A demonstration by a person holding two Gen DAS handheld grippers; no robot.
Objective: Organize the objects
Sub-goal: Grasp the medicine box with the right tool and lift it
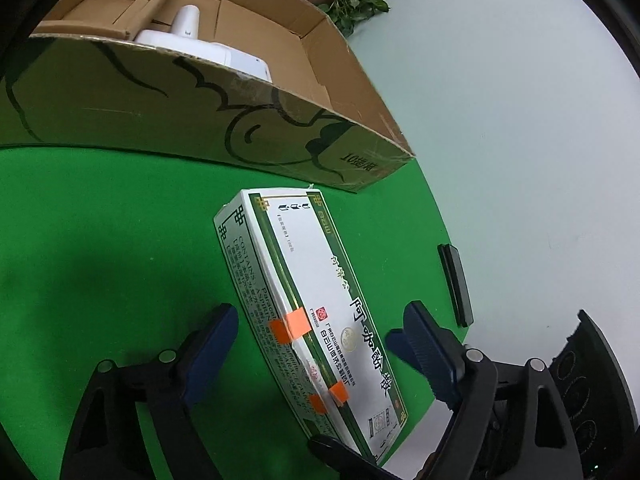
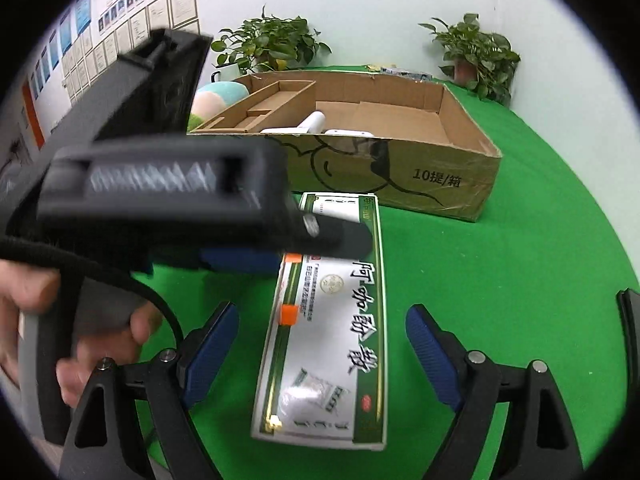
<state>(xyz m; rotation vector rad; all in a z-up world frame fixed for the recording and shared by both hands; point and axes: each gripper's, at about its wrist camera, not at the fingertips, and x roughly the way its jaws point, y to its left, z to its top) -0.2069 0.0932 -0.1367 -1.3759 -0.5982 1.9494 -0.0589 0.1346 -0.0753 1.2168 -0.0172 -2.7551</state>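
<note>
A long white and green medicine box (image 1: 316, 316) with orange tape lies flat on the green cloth, in front of an open cardboard carton (image 1: 224, 128). My left gripper (image 1: 320, 332) is open, its blue pads on either side of the box. In the right wrist view the same box (image 2: 332, 320) lies between the open fingers of my right gripper (image 2: 320, 340). The left gripper (image 2: 256, 256) reaches in from the left over the box's far half. White objects (image 2: 316, 124) lie inside the carton (image 2: 440, 176).
Potted plants (image 2: 476, 56) stand behind the carton by the wall. A plush ball (image 2: 216, 100) and a mug sit left of the carton. A small black device (image 1: 456, 284) lies at the cloth's right edge.
</note>
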